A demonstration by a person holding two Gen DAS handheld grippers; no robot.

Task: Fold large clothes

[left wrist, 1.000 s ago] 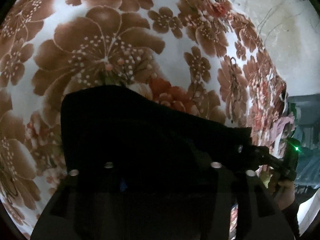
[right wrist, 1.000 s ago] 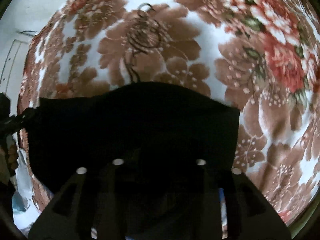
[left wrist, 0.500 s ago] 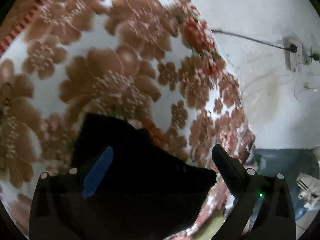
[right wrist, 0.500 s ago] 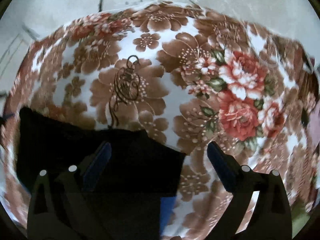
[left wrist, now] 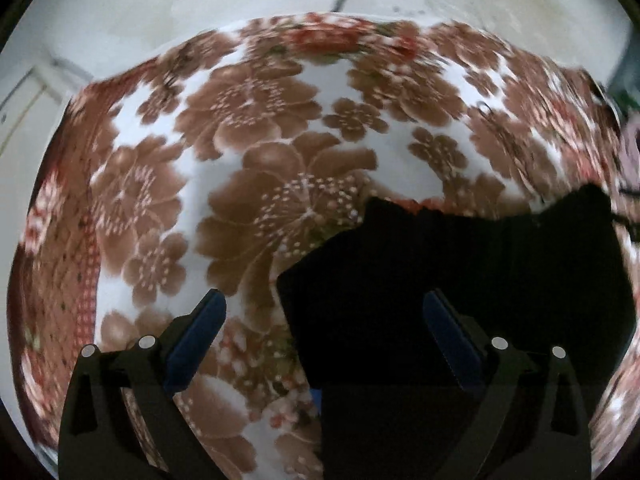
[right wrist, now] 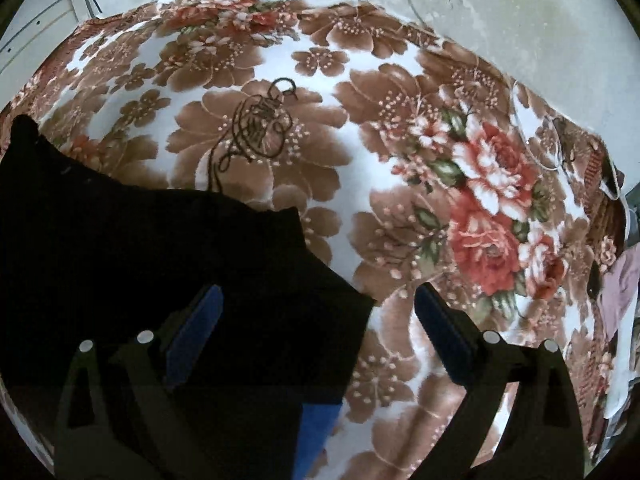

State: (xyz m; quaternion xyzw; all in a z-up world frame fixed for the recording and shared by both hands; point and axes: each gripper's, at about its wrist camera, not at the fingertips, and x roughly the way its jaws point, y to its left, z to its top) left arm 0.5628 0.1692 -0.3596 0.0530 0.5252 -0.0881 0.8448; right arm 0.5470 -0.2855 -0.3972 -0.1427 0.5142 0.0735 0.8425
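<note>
A black garment [left wrist: 460,280] lies folded on a brown and white floral blanket [left wrist: 248,168]. In the left wrist view it fills the lower right, under my right finger. My left gripper [left wrist: 324,320] is open and empty, hovering over the garment's left edge. In the right wrist view the black garment [right wrist: 160,260] fills the lower left on the floral blanket [right wrist: 400,160]. My right gripper [right wrist: 316,316] is open and empty over the garment's right edge. A bit of blue [right wrist: 316,428] shows under the garment's near edge.
A tangle of dark thread [right wrist: 256,124] lies on the blanket beyond the garment. A pale wall [right wrist: 480,8] rises behind the blanket. Pinkish cloth [right wrist: 620,292] sits at the blanket's right edge. A thin clear wire loop [right wrist: 536,136] lies at the far right.
Both grippers were shut on the black garment a second ago. They have opened, let it go and pulled back and up. The garment now rests on the blanket.
</note>
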